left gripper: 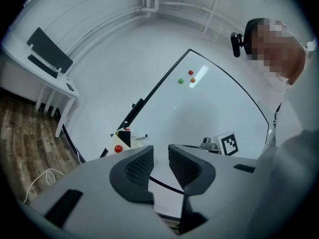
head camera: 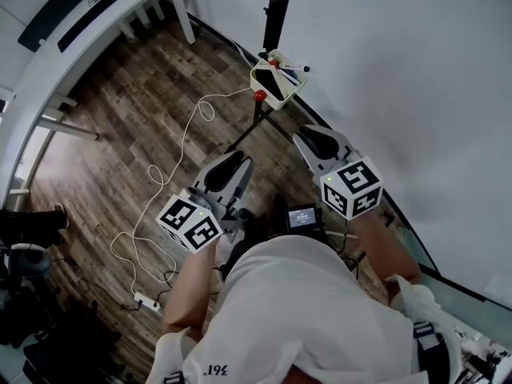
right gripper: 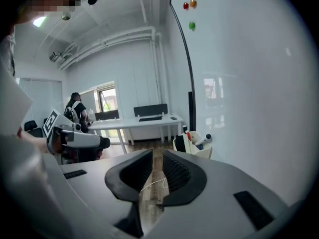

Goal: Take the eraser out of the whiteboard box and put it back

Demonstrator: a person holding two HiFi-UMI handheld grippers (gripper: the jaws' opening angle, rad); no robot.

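Eraser (head camera: 273,86), as I read it, is the black block standing in the whiteboard box (head camera: 294,93). The box sits at the lower corner of the whiteboard (head camera: 416,62), far from me and between my two tools. At the left, my left gripper (left gripper: 160,156) points level toward the board, its jaws parted with nothing between them. At the right, my right gripper (right gripper: 157,158) tilts a little downward, its jaws only a narrow gap apart and also empty. Through that gap I see only the floor (right gripper: 148,208) and a white cable (right gripper: 152,184). Both tools are well apart from the box. The eraser is in its box and nothing is gripped. Either the lift-out has not begun or the whole cycle is finished, and I cannot tell which.
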